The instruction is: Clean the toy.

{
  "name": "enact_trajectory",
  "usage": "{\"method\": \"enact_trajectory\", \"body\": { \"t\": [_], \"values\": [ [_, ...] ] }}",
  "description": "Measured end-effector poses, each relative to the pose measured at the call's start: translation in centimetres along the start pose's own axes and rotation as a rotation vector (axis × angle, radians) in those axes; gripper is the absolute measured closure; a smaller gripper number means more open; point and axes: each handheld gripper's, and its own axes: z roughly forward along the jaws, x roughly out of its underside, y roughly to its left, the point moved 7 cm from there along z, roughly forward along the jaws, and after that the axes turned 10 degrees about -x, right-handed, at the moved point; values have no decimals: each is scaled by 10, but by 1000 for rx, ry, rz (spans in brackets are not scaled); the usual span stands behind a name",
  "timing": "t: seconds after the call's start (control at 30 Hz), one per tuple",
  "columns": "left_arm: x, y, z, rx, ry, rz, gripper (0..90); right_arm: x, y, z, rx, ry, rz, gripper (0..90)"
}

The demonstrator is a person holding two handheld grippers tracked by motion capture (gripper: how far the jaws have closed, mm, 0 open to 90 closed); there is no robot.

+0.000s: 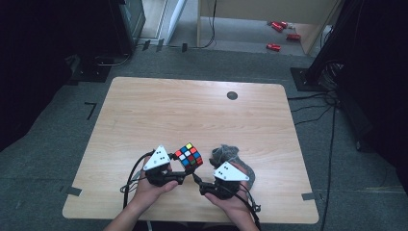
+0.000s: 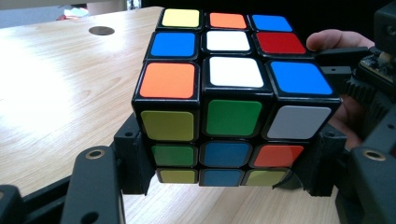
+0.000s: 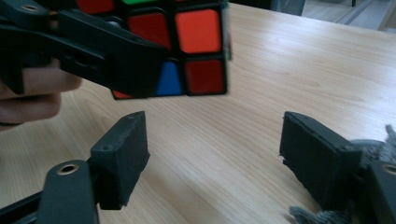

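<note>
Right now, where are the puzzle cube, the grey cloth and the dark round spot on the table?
puzzle cube [image 2: 232,116], left gripper view, green centre sticker.
grey cloth [image 1: 230,154], high view, bunched top.
dark round spot [image 1: 232,95], high view, its middle.

I'm looking down on a light wooden table [image 1: 192,115] with rounded corners, standing on grey carpeted floor [image 1: 43,159]. Its top is mostly bare grain. At about one o'clock from the table's middle, close to the far edge, I see a small dark round disc [image 1: 232,95] set flat in the wood. At about five o'clock, near my side, a grey fuzzy cloth [image 1: 231,156] lies bunched on the surface. Strips of grey tape [image 1: 73,191] mark the carpet just off the near corners at seven and four o'clock. Beyond the far edge, around one o'clock, some red objects [image 1: 279,33] lie scattered on the floor.
</note>
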Motion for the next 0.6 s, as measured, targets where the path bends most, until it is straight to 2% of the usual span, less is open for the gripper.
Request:
{"method": "enact_trajectory", "body": {
  "t": [0.03, 0.2, 0.3, 0.33, 0.4, 0.47, 0.57, 0.6],
  "values": [
    [-1, -3, 1, 9, 2, -9, 346, 0, 3, 2, 6, -8, -10, 189],
    [-3, -7, 2, 18, 3, -24, 345, -2, 6, 3, 32, -31, -23, 185],
    [-4, -7, 1, 17, 4, -55, 345, -3, 6, 4, 38, -41, -26, 185],
    [-6, -8, 1, 24, 6, -81, 345, -4, 8, 4, 39, -50, -33, 186],
    [-6, -8, 1, 27, 6, -88, 345, -5, 9, 4, 43, -57, -38, 188],
    [-7, -11, 1, 46, 11, -119, 345, -7, 11, 4, 51, -72, -50, 200],
    [-8, -13, 2, 58, 16, -132, 345, -9, 11, 3, 60, -85, -65, 211],
    [-8, -15, 3, 71, 26, -156, 345, -11, 12, 3, 64, -102, -79, 227]
  ]
}}
